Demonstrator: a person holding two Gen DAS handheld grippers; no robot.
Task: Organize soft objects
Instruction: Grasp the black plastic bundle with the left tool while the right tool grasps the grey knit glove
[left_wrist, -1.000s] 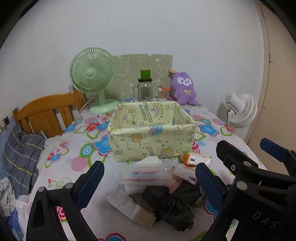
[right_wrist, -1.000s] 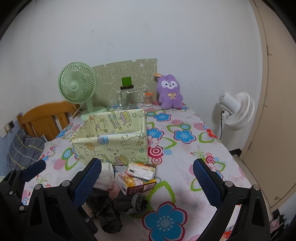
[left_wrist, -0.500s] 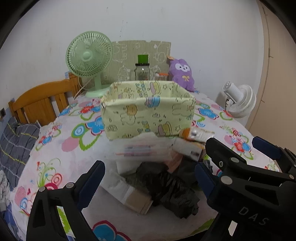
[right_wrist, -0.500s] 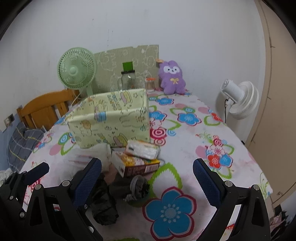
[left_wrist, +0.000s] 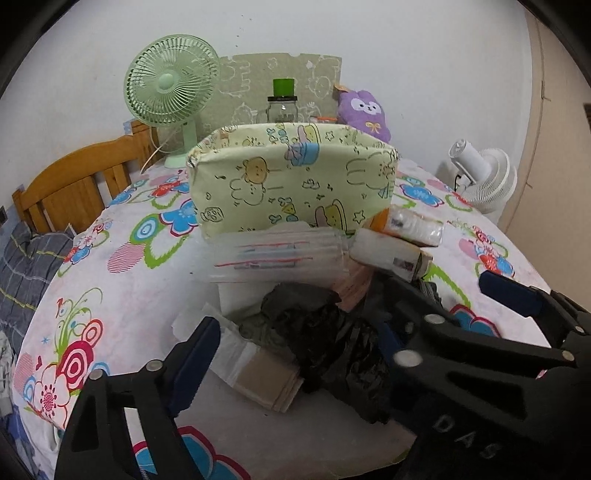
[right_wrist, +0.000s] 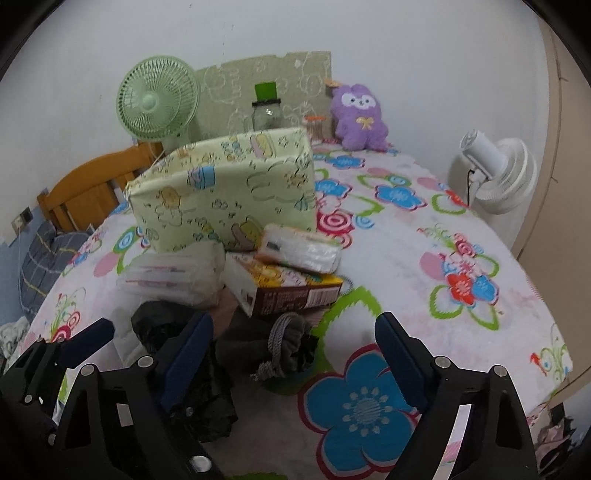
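- A wooden chair back (left_wrist: 70, 184) stands at the left edge of the table, a checked grey cloth (left_wrist: 26, 266) bunched just below it
- A green desk fan (left_wrist: 171, 83) stands upright at the back left of the floral tablecloth (left_wrist: 122, 295); a clear jar with a green lid (left_wrist: 282, 103) and a purple plush toy (left_wrist: 364, 114) stand along the wall to its right
- The pale green fabric bin (left_wrist: 295, 184) sits in the middle of the table, open side up, in front of the jar
- The soft objects lie in a heap touching the bin's near wall: a clear plastic pack (left_wrist: 277, 254) on the left, a crumpled black bag (left_wrist: 332, 343) nearer the cameras with a flat white and tan packet (left_wrist: 255, 369) beside it
- The left gripper (left_wrist: 295, 354) hangs low over the black bag, its jaws spread wide and holding nothing
- Right of the plastic pack a printed carton (right_wrist: 284, 288) carries a tissue pack (right_wrist: 301, 251) on top; a grey drawstring pouch (right_wrist: 288, 343) lies just in front of the carton
- The right gripper (right_wrist: 291, 347) hovers at the pouch, fingers released and wide apart, the pouch lying between them; whether they touch it I cannot tell
- A white fan (right_wrist: 495, 173) stands off the table's right edge
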